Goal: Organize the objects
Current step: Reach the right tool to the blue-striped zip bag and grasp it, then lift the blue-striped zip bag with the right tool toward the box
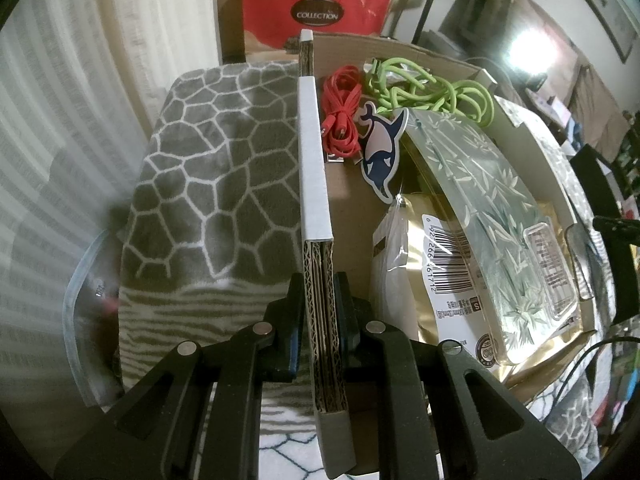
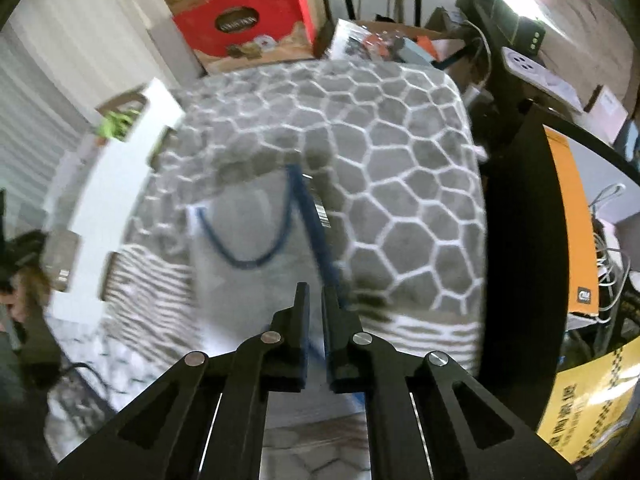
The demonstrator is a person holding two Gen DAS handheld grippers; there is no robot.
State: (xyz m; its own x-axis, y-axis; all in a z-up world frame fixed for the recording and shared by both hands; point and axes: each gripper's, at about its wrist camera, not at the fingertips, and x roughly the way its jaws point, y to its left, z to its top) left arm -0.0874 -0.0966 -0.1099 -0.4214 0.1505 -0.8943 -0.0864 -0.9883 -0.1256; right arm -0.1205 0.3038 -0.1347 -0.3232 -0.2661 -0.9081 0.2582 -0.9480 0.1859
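Two grippers: left [image 1: 320,304] clamps box wall [image 1: 314,168]; right [image 2: 316,312] pinches one blue cable [image 2: 316,236] (blurred).

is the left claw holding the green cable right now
No, the left claw is clamped on the cardboard box wall, while the green cable lies loose inside the box.

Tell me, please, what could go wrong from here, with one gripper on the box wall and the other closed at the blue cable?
1. The right gripper has shut on the thin blue cable; it could slip free when lifted, or its trailing loop might snag on the blanket.
2. The left gripper clamps the cardboard box by its wall; pulling may tip it.
3. The box is crowded: red cable, green cable, bamboo-print pouch.
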